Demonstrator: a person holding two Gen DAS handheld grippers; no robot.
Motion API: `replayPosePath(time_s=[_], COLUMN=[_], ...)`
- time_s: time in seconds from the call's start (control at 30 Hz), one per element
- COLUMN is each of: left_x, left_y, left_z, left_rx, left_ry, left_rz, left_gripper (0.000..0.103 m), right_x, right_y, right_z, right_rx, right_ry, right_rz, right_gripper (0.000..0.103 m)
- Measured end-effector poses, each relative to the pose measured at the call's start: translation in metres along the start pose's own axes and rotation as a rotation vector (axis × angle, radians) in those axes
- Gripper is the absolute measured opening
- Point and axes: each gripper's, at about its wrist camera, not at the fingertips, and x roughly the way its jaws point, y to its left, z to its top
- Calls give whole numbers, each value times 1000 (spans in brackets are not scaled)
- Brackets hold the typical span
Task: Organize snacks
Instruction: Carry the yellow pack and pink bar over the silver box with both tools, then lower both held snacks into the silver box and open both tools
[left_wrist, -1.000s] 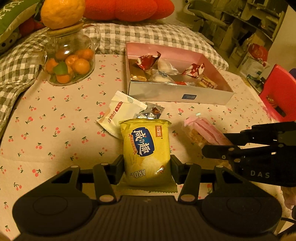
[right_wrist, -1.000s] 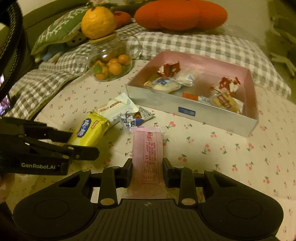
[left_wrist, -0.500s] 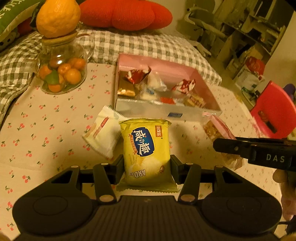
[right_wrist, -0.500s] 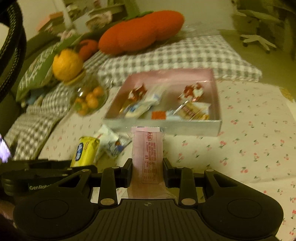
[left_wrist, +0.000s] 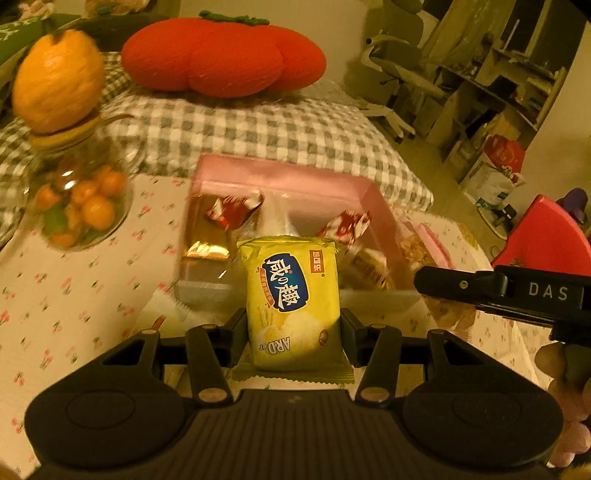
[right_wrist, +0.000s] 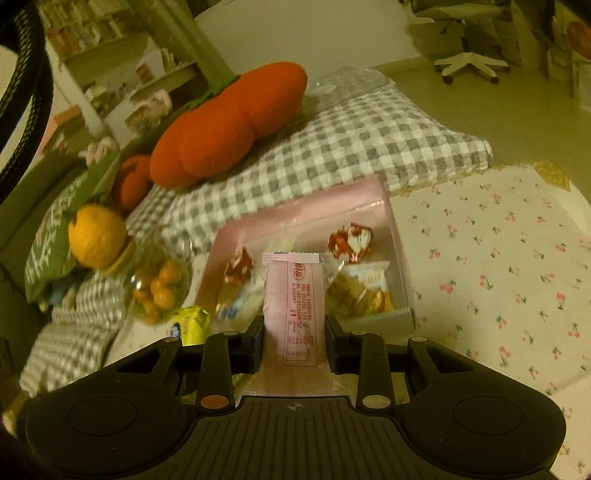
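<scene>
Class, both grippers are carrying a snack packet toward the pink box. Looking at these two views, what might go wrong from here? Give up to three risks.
1. The left gripper and right gripper approach the pink box side by side, so they may collide.
2. The yellow packet and pink packet are each pinched near one end, so either might slip.
3. The glass jar with an orange balanced on top stands near the box; a bump could topple it.
</scene>
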Motion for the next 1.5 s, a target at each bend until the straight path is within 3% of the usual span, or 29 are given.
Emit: replayPosePath(time_s=[0.47, 0.83, 1.07, 1.13, 1.2, 1.27, 1.5], left_x=[60, 107, 116, 116, 114, 110, 94], left_y=[-17, -27, -26, -24, -22, -20, -19], left_z=[41, 67, 72, 73, 72, 72, 71], left_rx=[38, 86, 106, 100, 88, 77, 81], left_ry=[22, 29, 11, -2, -28, -44, -48], left_rz=[-56, -21, -2, -6, -4, -3, -5], left_gripper=[48, 48, 48, 50, 65, 72, 73], right_x=[47, 59, 59, 58, 58, 57, 53], right_y=[-48, -65, -73, -73, -72, -71, -71], right_z=[24, 30, 32, 32, 33, 33, 32], right_rx=[193, 245, 266, 265, 266, 265, 259], right_ry=[-45, -58, -69, -72, -72, -74, -67], right_rz=[53, 66, 64, 72, 76, 73, 61], right_gripper=[31, 32, 36, 37, 37, 46, 50])
